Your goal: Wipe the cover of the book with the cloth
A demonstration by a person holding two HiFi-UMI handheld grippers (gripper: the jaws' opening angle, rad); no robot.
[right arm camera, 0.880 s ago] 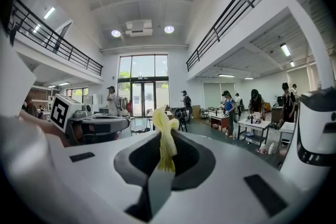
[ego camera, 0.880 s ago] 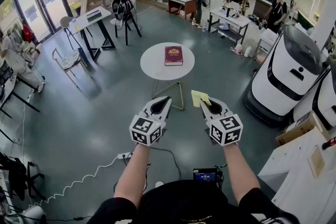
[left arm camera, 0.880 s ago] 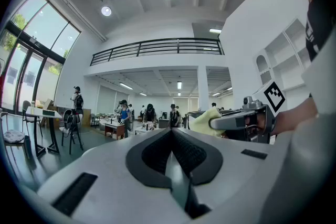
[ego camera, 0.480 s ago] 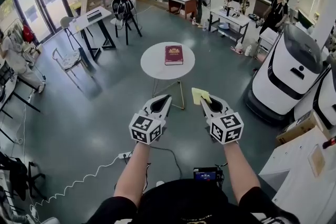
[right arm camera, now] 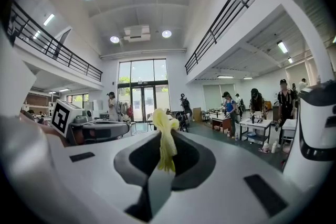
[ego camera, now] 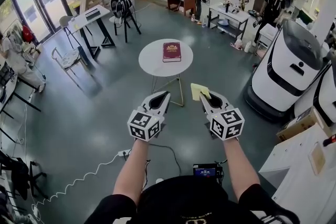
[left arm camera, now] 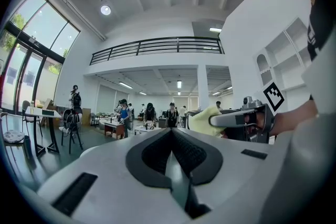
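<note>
Grippers first, nearest the person. The left gripper (ego camera: 164, 96) has its jaws shut flat together with nothing between them. The right gripper (ego camera: 202, 97) has its jaws clamped on the yellow cloth (ego camera: 198, 90), and a fold stands up out of the tips. Both are held out roughly level over the floor, side by side with a gap between them.

Change over the last second: very little. Both grippers sit slightly higher in the head view than before, and the cloth hangs the same way in the same jaws. Reading: carry phase, nothing touched yet.

Further out is the round white counter (ego camera: 152, 63), well ahead of the jaws. The red book (ego camera: 171, 52) lies flat near its middle, cover up. Counter and book sit almost where they did in the earlier frames, so the gap has barely closed. Judgement: wiping not begun; the person must get nearer before the cloth can reach the cover.

Beyond, the people at the far benches have shifted a little.
</note>
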